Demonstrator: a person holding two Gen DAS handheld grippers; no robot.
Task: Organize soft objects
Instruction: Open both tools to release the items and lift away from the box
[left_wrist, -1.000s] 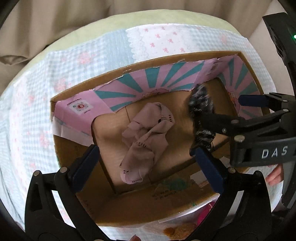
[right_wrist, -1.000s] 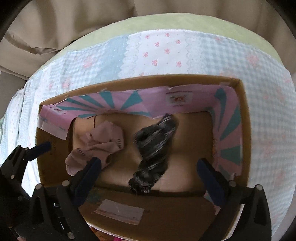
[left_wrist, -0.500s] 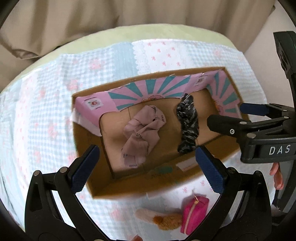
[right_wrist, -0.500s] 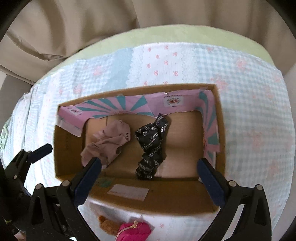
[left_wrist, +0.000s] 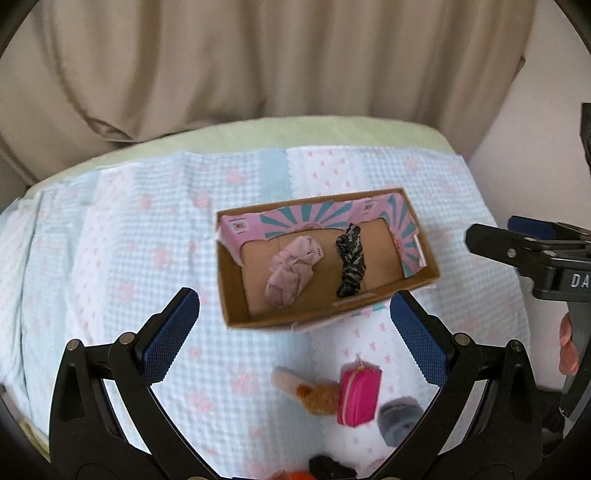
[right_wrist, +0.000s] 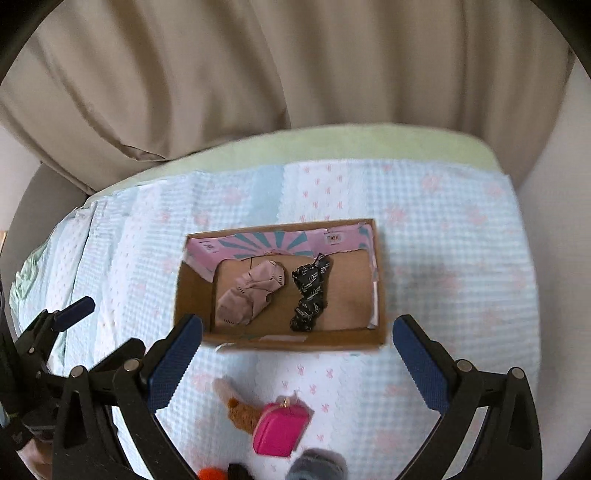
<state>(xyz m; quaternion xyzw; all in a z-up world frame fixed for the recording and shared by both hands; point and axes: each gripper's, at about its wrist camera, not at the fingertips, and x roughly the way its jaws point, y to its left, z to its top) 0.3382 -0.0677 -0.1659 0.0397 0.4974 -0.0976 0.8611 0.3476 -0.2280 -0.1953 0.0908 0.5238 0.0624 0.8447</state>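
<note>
Your left tongs (left_wrist: 293, 336) and right tongs (right_wrist: 297, 363) both spread wide, empty, above cardboard box (right_wrist: 192, 295), pink cloth (right_wrist: 253, 293) and black scrunchie (right_wrist: 310, 295) inside, pink pouch (right_wrist: 280, 428) just before box.

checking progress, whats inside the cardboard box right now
Inside the cardboard box: a crumpled pink cloth and a black patterned cloth, lying apart. Whatever lies beneath them is covered.
</note>
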